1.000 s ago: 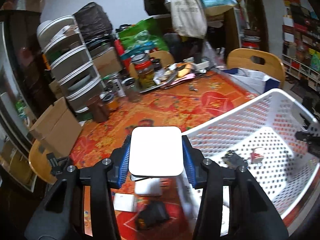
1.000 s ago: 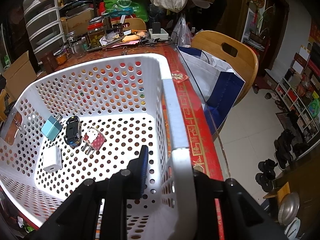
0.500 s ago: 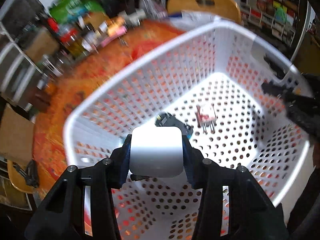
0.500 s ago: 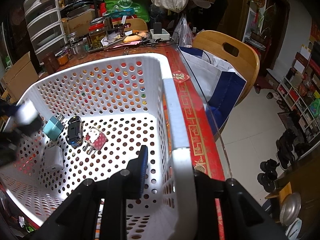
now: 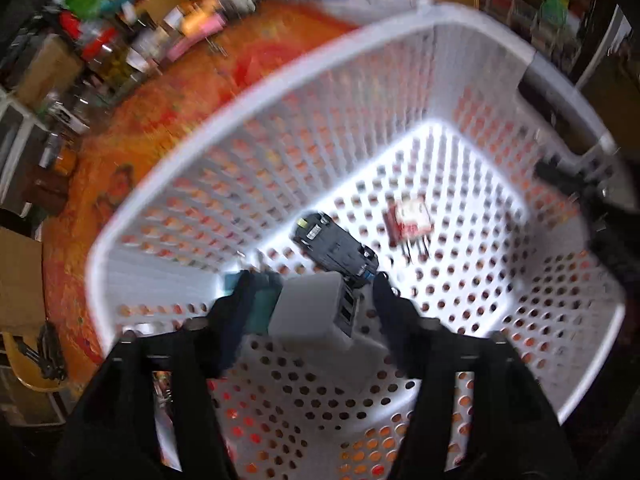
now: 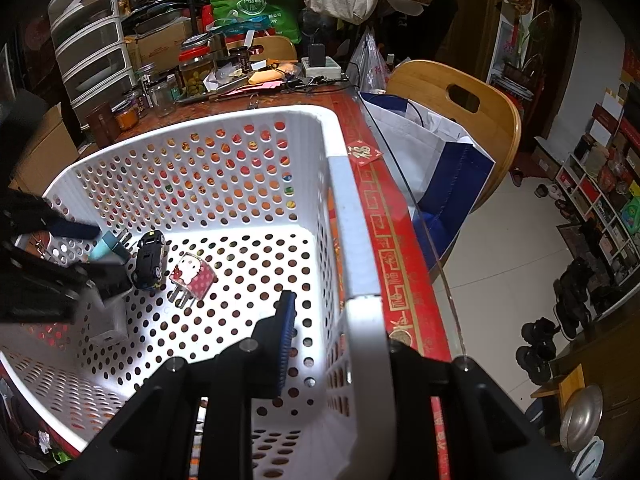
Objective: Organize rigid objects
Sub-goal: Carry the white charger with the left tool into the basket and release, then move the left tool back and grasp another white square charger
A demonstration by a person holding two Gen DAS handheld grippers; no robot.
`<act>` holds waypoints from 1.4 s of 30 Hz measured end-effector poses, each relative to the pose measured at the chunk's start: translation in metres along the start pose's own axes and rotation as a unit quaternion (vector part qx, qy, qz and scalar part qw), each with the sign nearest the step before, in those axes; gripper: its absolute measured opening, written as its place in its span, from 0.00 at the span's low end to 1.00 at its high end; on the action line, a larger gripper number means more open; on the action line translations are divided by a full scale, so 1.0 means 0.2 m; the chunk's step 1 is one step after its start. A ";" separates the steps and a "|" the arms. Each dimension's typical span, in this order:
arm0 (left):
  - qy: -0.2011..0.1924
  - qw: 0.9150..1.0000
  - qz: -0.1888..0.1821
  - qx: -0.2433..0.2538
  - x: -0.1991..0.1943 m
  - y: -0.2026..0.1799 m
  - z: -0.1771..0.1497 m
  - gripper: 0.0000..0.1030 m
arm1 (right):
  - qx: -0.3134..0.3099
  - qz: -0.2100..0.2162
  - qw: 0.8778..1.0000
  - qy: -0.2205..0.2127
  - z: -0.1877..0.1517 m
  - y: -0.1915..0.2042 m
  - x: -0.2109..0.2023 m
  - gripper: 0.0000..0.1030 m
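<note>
A white perforated basket [image 5: 288, 76] [image 6: 256, 120] stands on the red patterned table. My left gripper [image 5: 310, 300] is open inside the basket, and a white charger cube [image 5: 310, 314] lies loose between its spread fingers above the basket floor; it shows in the right wrist view [image 6: 106, 318] too. In the basket lie a black toy car [image 5: 336, 246] [image 6: 149, 258], a pink-and-white plug [image 5: 412, 220] [image 6: 192, 278] and a teal plug [image 6: 108, 246]. My right gripper [image 6: 340, 344] is shut on the basket's near right rim [image 6: 366, 332]. The left gripper [image 6: 44, 264] appears at the left of that view.
Jars [image 6: 196, 70], a power strip [image 6: 320, 66] and clutter fill the table's far end. A wooden chair [image 6: 460, 100] with a white-and-blue bag [image 6: 432, 152] stands at the right. White drawers [image 6: 92, 44] stand at the far left. The table edge [image 6: 412, 208] runs along the basket's right side.
My left gripper swung from the table over into the basket, lowered, and opened, letting go of the white charger cube. My right gripper kept its hold on the rim.
</note>
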State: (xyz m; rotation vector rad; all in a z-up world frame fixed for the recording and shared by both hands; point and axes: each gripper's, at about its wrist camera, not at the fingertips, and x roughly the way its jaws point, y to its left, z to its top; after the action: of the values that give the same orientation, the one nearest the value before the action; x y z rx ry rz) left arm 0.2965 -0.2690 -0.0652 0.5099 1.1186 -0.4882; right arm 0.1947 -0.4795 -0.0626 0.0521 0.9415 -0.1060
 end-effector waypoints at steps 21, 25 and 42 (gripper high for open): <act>-0.066 0.973 0.008 -0.221 0.06 1.05 -0.75 1.00 | -0.011 -0.016 1.000 0.018 0.01 0.00 0.01 0.24; -0.052 0.977 0.003 -0.205 0.17 1.01 -0.67 1.00 | -0.008 -0.021 1.000 0.022 0.02 0.00 0.01 0.24; -0.047 0.978 0.067 -0.193 0.37 0.93 -0.57 0.68 | -0.009 -0.023 0.999 0.022 0.03 0.01 0.01 0.24</act>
State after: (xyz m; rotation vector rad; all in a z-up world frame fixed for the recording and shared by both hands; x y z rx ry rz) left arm 0.3543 -0.0621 -0.1476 0.2178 1.0482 -0.1672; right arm 0.2002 -0.4783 -0.0613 0.0164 0.9876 -0.1387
